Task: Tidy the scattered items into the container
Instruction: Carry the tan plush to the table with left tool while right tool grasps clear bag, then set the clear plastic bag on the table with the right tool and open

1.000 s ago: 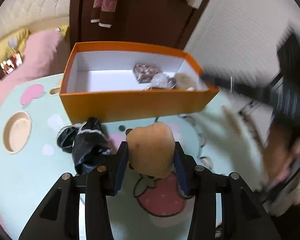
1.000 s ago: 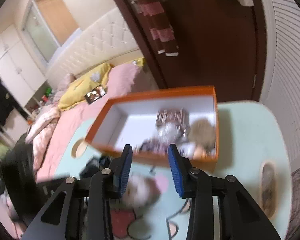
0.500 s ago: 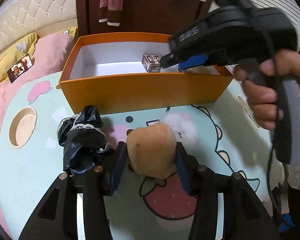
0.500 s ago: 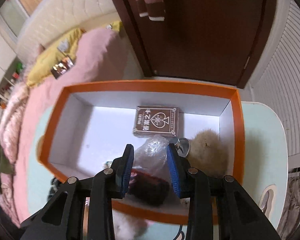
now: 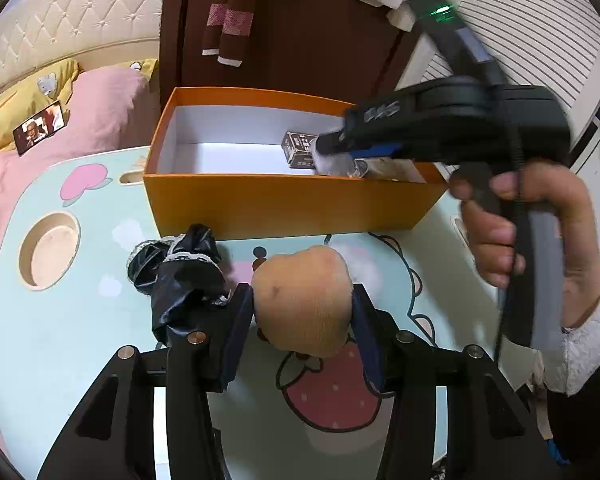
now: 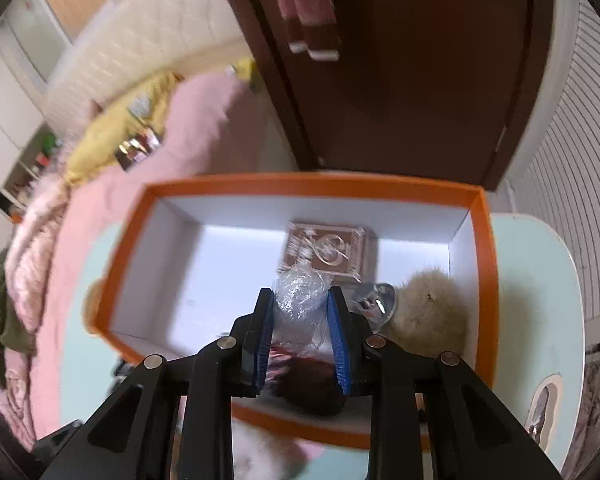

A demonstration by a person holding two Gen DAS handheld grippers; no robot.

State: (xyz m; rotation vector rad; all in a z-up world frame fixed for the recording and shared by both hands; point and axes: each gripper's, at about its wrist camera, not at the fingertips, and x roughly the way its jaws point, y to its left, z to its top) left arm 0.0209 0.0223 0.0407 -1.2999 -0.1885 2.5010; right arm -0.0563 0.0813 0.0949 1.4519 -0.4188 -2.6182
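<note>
Orange box (image 5: 284, 204) sits at 12 o'clock on the mint table (image 5: 52, 320). Since a second ago we have carried the right gripper (image 6: 300, 320) from the table to over the box; its jaws are closing, at their narrowest, with crinkled clear plastic (image 6: 298, 300) between the pads, though a firm hold is uncertain. Card pack (image 6: 328, 250) and tan pom-pom (image 6: 428, 312) already lie inside. Left gripper (image 5: 302, 320) has stayed low, part-open, clamped on the tan plush ball (image 5: 304, 300). Black bag (image 5: 180, 276) remains at 9 o'clock. Both grippers pitch steeply downward.
</note>
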